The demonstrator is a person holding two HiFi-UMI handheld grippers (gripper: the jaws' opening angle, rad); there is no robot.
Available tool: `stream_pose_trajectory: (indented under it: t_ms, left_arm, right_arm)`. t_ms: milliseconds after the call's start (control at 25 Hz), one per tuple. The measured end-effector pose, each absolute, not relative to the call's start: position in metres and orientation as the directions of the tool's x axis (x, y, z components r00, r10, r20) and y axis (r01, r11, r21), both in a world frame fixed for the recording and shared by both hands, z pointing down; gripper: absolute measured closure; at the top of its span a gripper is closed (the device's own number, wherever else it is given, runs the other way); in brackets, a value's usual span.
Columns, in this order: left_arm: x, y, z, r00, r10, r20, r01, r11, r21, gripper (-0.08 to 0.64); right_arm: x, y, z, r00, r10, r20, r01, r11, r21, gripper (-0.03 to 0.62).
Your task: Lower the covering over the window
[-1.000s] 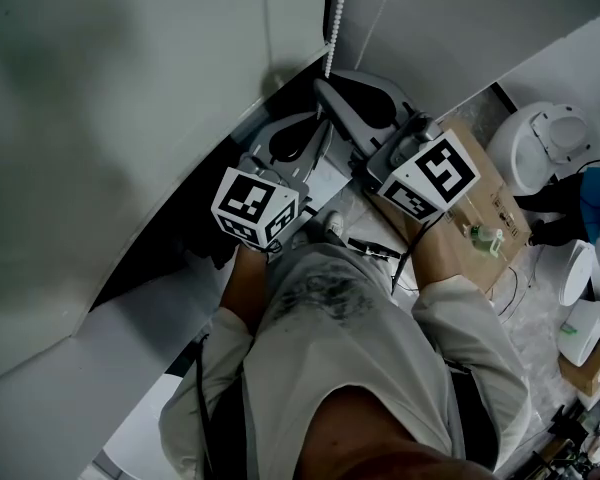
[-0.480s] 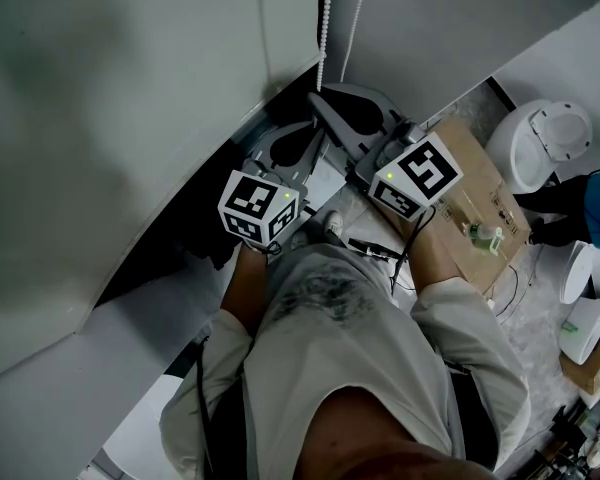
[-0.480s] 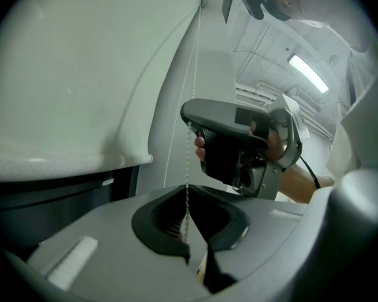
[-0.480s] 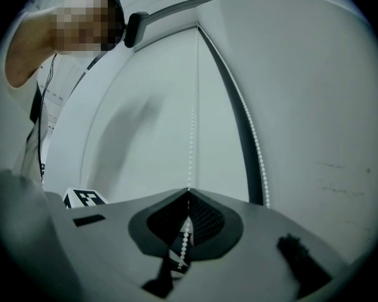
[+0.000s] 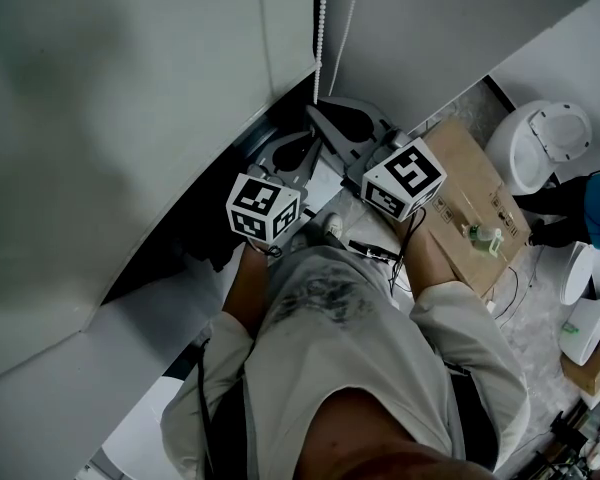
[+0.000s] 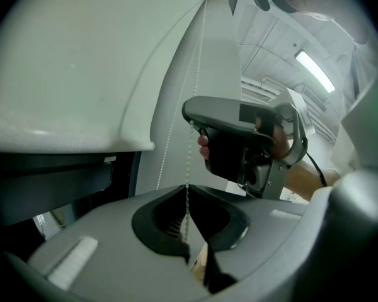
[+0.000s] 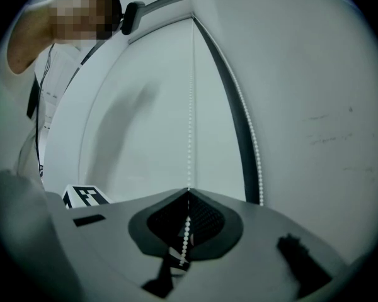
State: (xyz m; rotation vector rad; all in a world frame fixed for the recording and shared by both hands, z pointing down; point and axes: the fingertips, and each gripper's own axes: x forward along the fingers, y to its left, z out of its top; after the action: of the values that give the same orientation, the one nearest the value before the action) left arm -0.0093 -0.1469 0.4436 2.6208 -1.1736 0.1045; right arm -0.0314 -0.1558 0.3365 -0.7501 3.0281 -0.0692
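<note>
Jaws of the left gripper (image 6: pixel 188 190) are pressed together on the bead chain (image 6: pixel 189 162), pinching one strand. Jaws of the right gripper (image 7: pixel 189 195) are likewise closed on that strand, just above the left gripper. From the right gripper's jaws the held strand runs straight up. A second strand hangs free just beside it, touched by neither gripper. The covering (image 5: pixel 130 118) hangs to the left of the chain, its lower edge above a dark opening. A cardboard box (image 5: pixel 480 193) lies on the floor at right.
</note>
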Motion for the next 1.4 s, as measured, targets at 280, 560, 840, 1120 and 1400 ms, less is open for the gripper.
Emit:
stream_pose_trajectory:
  t_ms: [280, 560, 840, 1120, 1400]
  left_arm:
    - [-0.012, -0.149, 0.454, 0.669, -0.719, 0.186, -0.742, -0.634, 0.218, 0.541]
    - [-0.011, -0.150, 0.451, 0.667, -0.724, 0.175, -0.744, -0.635, 0.209, 0.538]
    - [-0.012, -0.151, 0.449, 0.663, -0.729, 0.169, -0.748, -0.633, 0.200, 0.535]
    - [-0.017, -0.150, 0.450, 0.639, -0.750, 0.168, -0.768, -0.615, 0.179, 0.500]
    - [-0.028, -0.141, 0.447, 0.632, -0.760, 0.152, -0.772, -0.603, 0.200, 0.459]
  right_arm:
    - [-0.033, -0.158, 0.347, -0.879, -0.477, 0.006, -0.476, 0.878, -0.053, 0.575]
    - [-0.032, -0.160, 0.345, -0.871, -0.491, 0.011, -0.492, 0.871, -0.019, 0.575]
    - [-0.030, -0.161, 0.344, -0.862, -0.506, 0.003, -0.506, 0.862, -0.012, 0.574]
    - [-0.019, -0.166, 0.349, -0.823, -0.567, 0.025, -0.566, 0.824, 0.039, 0.571]
    - [0.001, -0.165, 0.360, -0.790, -0.612, 0.047, -0.610, 0.791, 0.042, 0.503]
